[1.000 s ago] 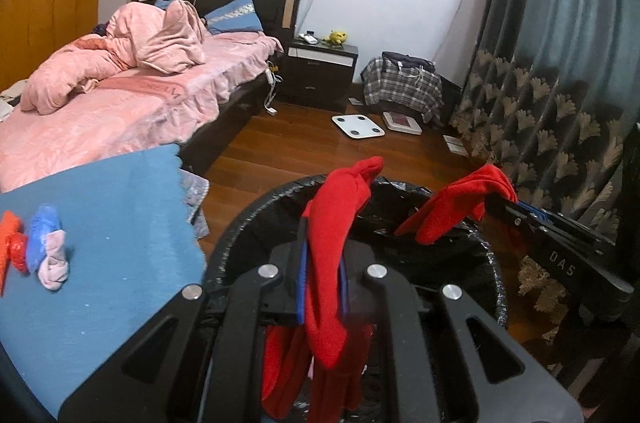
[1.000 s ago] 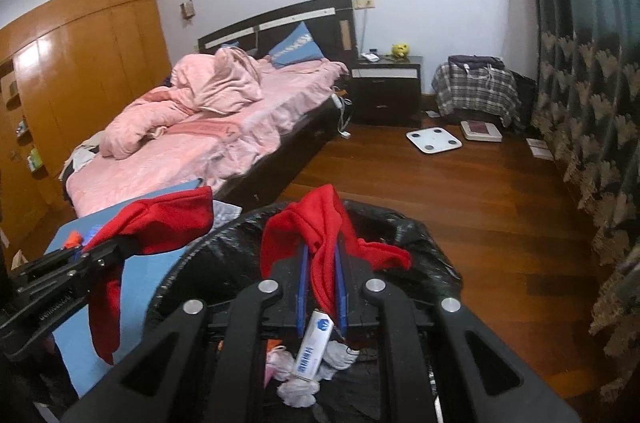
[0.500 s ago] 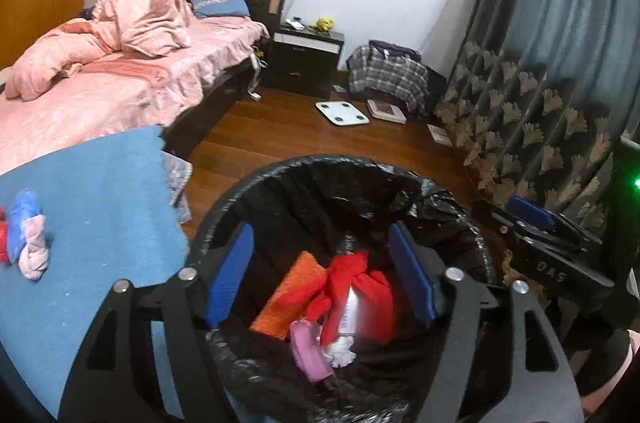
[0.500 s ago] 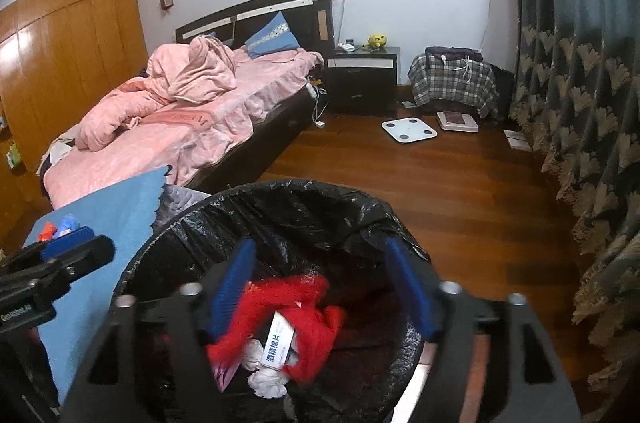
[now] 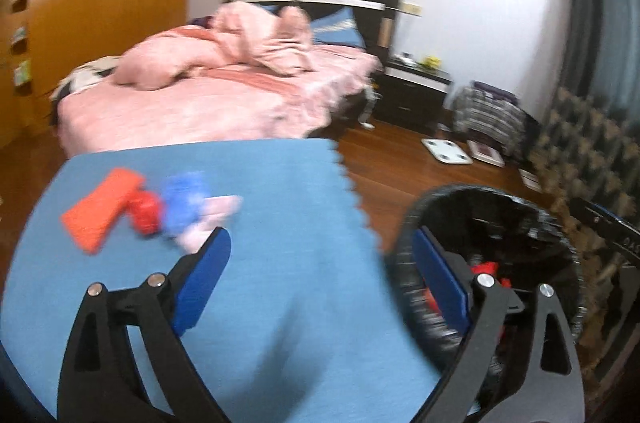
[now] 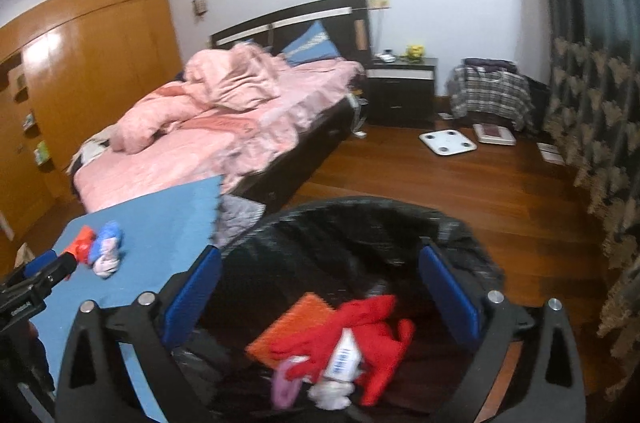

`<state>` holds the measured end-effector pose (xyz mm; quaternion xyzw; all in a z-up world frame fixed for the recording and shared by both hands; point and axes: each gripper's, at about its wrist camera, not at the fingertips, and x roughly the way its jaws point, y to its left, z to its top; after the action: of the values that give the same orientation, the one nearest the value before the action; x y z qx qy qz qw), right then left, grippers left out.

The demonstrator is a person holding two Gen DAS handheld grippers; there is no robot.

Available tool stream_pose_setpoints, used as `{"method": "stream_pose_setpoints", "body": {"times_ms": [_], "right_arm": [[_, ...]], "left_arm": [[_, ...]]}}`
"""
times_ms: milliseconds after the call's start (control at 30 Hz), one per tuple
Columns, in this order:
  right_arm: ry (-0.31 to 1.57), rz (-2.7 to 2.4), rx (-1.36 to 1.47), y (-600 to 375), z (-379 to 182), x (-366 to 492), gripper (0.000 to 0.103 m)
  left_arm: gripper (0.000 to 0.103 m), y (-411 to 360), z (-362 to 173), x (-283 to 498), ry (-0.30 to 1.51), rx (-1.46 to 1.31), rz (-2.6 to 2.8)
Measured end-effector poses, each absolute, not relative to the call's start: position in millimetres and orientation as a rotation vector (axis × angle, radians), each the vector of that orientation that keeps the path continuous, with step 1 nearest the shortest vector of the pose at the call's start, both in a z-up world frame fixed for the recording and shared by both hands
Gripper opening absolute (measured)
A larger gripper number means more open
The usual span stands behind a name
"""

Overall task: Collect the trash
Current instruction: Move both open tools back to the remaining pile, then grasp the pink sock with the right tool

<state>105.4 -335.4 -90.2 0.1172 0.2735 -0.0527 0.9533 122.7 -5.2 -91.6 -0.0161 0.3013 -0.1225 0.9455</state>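
The left gripper (image 5: 320, 275) is spread wide and holds nothing, hanging over the blue table (image 5: 260, 303). Ahead of its left finger, on the table, lies a blurred cluster: an orange piece (image 5: 102, 213), a red scrap (image 5: 146, 213), a blue wad (image 5: 186, 205) and a pink wad (image 5: 208, 219). Its right finger overlaps the rim of the black-lined trash bin (image 5: 404, 263).

The right gripper (image 6: 320, 287) is likewise wide open and empty, poised above the bin's mouth, with red cloth (image 6: 372, 331), an orange pad (image 6: 288, 327) and a labelled tube (image 6: 344, 353) below between its fingers.

Half a second ago the left gripper looked down into the bin; it has since swung left toward the table. The right gripper has stayed over the bin, open as before.
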Motion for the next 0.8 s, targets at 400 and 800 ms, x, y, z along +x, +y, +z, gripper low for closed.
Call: {"method": "stream_pose_setpoints", "body": {"times_ms": [400, 800], "right_arm": [[0.591, 0.083, 0.185, -212.1, -98.9, 159.3, 0.097], [0.64, 0.208, 0.115, -100.9, -126.8, 227.7, 0.097]], "left_arm": [[0.09, 121.7, -110.3, 128.1, 0.635, -0.078, 0.024], [0.089, 175.8, -143.5, 150.2, 0.687, -0.067, 0.102]]}}
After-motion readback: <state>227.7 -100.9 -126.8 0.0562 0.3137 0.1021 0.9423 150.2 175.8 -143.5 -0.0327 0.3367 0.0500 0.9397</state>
